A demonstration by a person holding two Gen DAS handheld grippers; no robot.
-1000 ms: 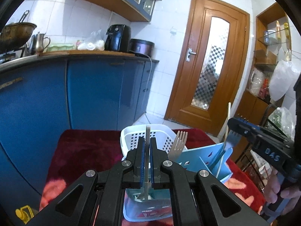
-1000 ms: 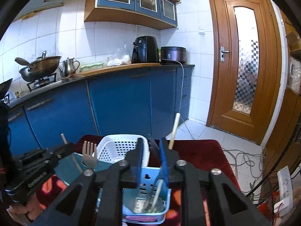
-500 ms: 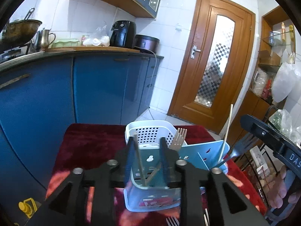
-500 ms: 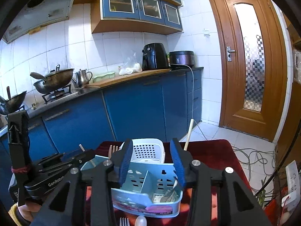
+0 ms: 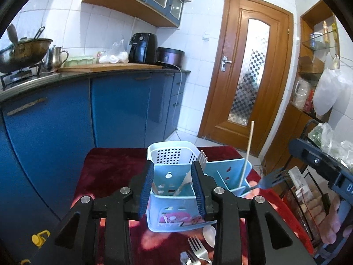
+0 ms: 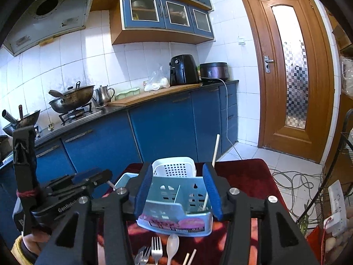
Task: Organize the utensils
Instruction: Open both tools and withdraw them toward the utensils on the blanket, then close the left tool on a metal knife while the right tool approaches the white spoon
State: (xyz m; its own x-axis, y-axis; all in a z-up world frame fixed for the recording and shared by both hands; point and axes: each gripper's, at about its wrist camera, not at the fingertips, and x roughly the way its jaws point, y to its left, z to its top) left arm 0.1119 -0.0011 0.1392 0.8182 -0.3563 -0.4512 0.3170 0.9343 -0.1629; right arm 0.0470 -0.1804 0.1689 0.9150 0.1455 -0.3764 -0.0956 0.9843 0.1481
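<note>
On the red bench (image 5: 106, 167) your left gripper (image 5: 173, 190) and right gripper (image 6: 177, 190), jaws opening empty, just dropped sticks into the caddy (image 5: 176, 218); grab the forks (image 6: 155, 250) before it.

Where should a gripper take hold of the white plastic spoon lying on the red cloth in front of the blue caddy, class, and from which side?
Grip the white plastic spoon on its narrow handle, below the bowl, coming from above with a pad on each side. It lies flat on the red cloth, so there is little room underneath, and the rounded bowl would likely slip. A metal fork lies close alongside, so keep the jaws narrow.
</note>
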